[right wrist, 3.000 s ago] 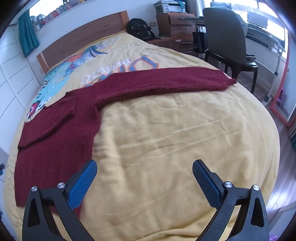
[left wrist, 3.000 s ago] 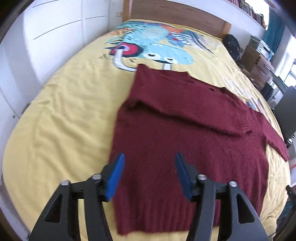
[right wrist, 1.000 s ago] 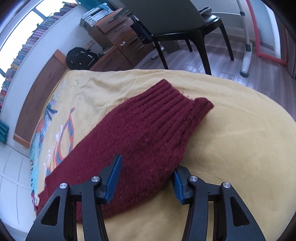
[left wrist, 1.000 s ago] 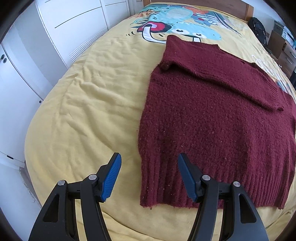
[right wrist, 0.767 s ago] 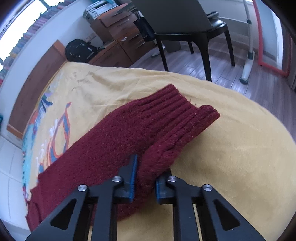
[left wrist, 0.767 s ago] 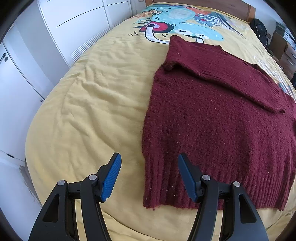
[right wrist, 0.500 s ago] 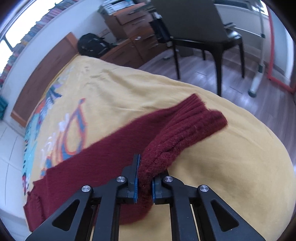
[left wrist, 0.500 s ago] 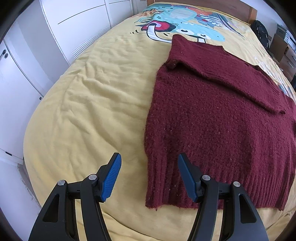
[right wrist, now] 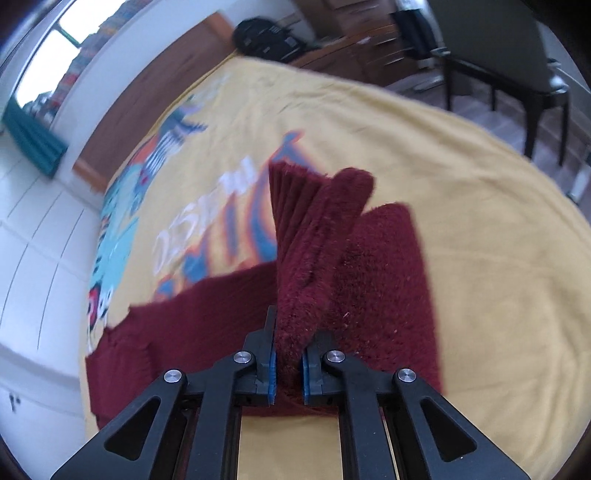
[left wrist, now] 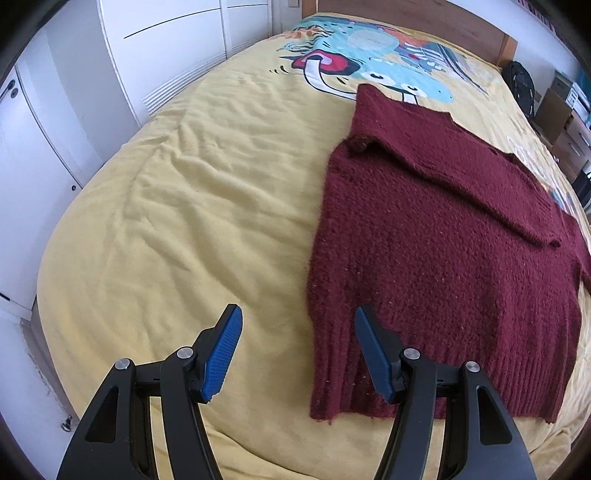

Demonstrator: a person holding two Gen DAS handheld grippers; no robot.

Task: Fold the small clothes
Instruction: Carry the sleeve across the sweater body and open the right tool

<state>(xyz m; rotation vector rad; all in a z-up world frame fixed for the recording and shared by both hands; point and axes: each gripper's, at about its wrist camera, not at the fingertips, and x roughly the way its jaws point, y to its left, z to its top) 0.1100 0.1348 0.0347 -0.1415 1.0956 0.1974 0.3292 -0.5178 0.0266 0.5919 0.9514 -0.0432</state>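
Observation:
A dark red knitted sweater [left wrist: 436, 240] lies flat on the yellow bedspread [left wrist: 184, 221], one sleeve folded across its chest. My left gripper [left wrist: 295, 343] hovers open over the sweater's lower left corner, its right finger above the ribbed hem, nothing between the pads. In the right wrist view my right gripper [right wrist: 288, 363] is shut on the other sleeve's cuff end [right wrist: 314, 236]. That cuff stands up from the jaws, lifted off the bed, while the rest of the sleeve [right wrist: 384, 280] trails below and to the right.
White wardrobe doors [left wrist: 55, 110] stand close along the bed's left side. A wooden headboard [left wrist: 424, 22], a black backpack [right wrist: 266, 37], wooden drawers and a dark chair [right wrist: 517, 66] lie beyond the bed. The bedspread carries a colourful cartoon print [left wrist: 369, 70].
My right gripper closed on the sleeve cuff, then lifted it and carried it in towards the sweater's body while rolling. My left gripper drifted slightly and stayed open.

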